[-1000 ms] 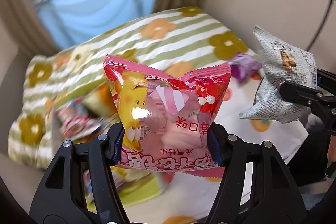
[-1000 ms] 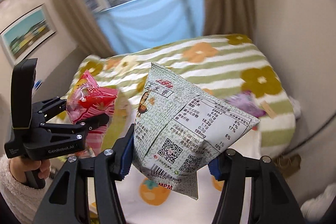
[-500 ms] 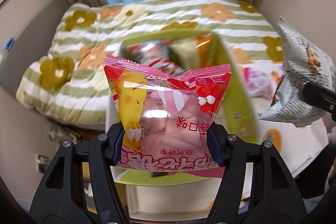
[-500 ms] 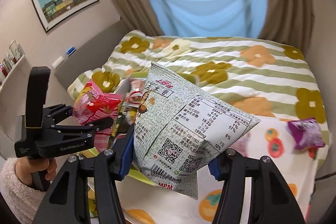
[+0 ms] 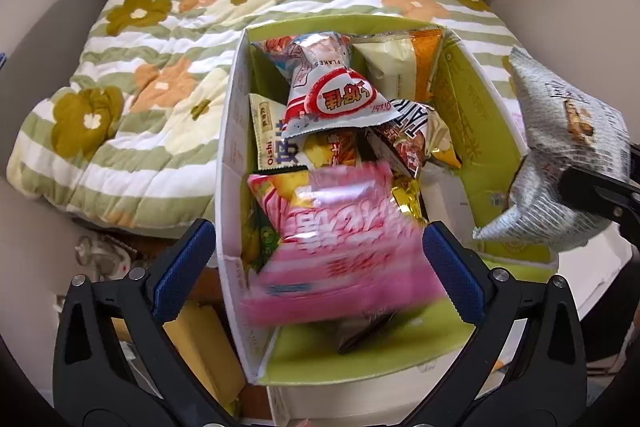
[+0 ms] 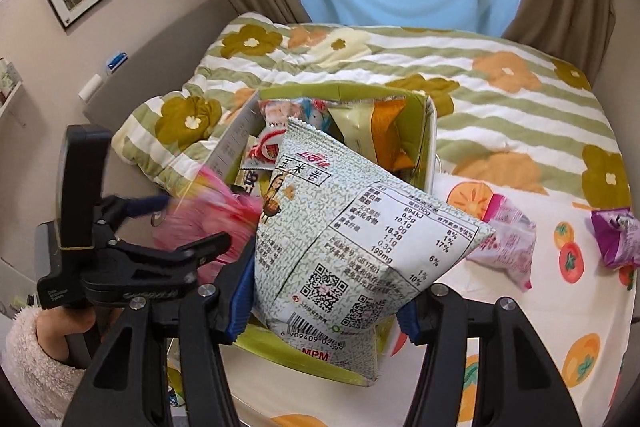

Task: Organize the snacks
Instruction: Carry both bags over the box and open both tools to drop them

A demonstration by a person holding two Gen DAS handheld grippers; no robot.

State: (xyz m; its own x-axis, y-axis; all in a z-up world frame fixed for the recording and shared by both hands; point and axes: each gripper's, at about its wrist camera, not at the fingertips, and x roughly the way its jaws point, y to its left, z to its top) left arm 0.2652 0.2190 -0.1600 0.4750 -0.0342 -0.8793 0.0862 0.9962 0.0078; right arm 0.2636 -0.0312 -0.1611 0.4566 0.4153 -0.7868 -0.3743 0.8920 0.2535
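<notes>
My left gripper (image 5: pixel 316 255) is open above a green-lined cardboard box (image 5: pixel 476 123) that holds several snack bags. A pink marshmallow bag (image 5: pixel 344 247), blurred, is loose between its fingers and drops into the box; it also shows as a pink blur in the right wrist view (image 6: pixel 204 223). My right gripper (image 6: pixel 324 311) is shut on a grey-green corn-roll snack bag (image 6: pixel 352 251) and holds it above the box's near right side. That bag shows at the right in the left wrist view (image 5: pixel 560 163). The left gripper (image 6: pixel 160 227) is left of it.
The box (image 6: pixel 428 131) sits on a bed with a green-striped flower quilt (image 6: pixel 500 87). A pale pink snack bag (image 6: pixel 508 239) and a purple one (image 6: pixel 616 239) lie on the persimmon-print sheet to the right. A yellow object (image 5: pixel 204 351) lies below the box's left side.
My left gripper opened and let go of the pink bag, which now falls into the box. Both grippers moved closer over the box. The right one still holds its bag.
</notes>
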